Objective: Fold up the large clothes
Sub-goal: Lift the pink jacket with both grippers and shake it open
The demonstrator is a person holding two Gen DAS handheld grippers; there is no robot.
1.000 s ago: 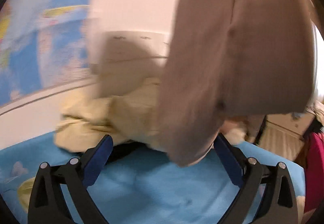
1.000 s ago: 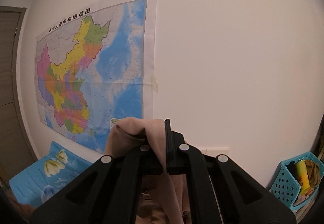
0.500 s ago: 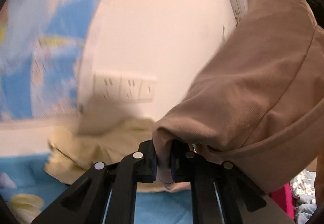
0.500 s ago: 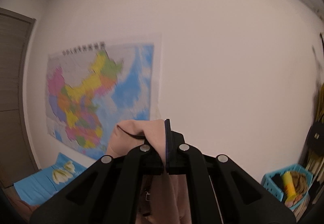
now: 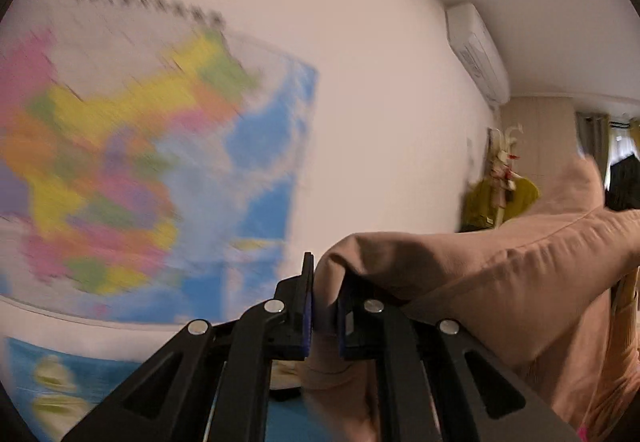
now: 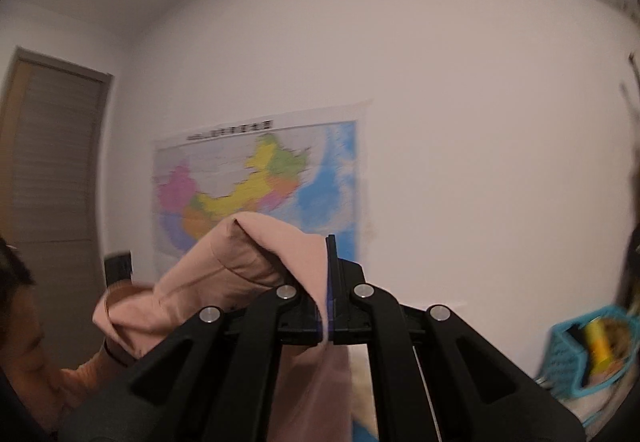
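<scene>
A large tan-pink garment (image 5: 500, 266) is held up in the air between both grippers. My left gripper (image 5: 323, 306) is shut on one edge of it; the cloth stretches away to the right and hangs down. My right gripper (image 6: 326, 294) is shut on another edge of the same garment (image 6: 240, 274), which bunches to the left and hangs below the fingers. Both grippers are raised high and point at the wall. The lower part of the garment is hidden.
A coloured wall map (image 6: 256, 182) hangs on the white wall ahead. A blue floral bed sheet (image 5: 52, 374) lies low left. A turquoise basket (image 6: 588, 350) stands at right, a door (image 6: 48, 162) at left, an air conditioner (image 5: 476, 50) high up.
The left gripper closed on the garment's edge and rose sharply, so its view swung from the bed to the wall. The right gripper also lifted and tilted upward with the cloth.
</scene>
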